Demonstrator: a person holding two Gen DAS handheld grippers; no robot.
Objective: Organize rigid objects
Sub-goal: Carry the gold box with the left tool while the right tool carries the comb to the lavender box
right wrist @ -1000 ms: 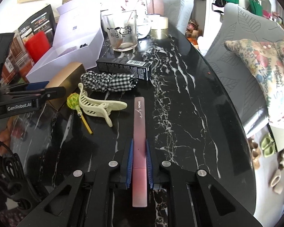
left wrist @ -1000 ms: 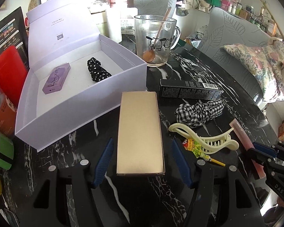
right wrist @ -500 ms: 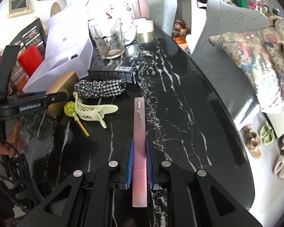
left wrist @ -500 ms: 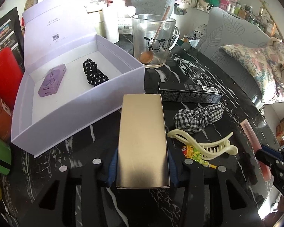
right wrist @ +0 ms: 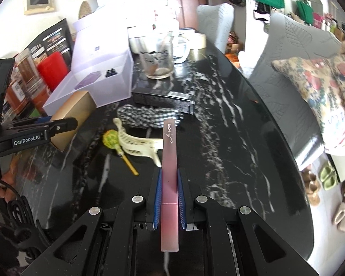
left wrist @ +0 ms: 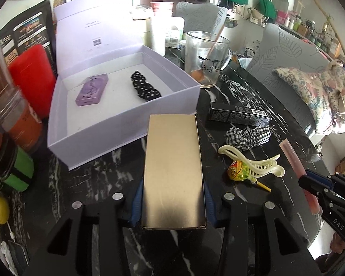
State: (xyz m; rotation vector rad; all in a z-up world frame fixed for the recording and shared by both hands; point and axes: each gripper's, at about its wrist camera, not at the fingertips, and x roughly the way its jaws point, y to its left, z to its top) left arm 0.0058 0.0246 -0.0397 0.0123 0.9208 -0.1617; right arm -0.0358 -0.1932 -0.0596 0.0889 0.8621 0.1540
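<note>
The left tool [left wrist: 172, 197] is clamped on a long gold box [left wrist: 173, 168], just in front of the open lilac box [left wrist: 126, 124]. The right tool [right wrist: 169, 197] is clamped on a slim pink stick [right wrist: 169, 184], to the right of the lilac box, above the black marbled counter [right wrist: 241, 138].

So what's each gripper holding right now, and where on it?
Left gripper clamps the gold box by its long sides near the near end. Right gripper pinches the pink stick by its edges, near its near end.
</note>
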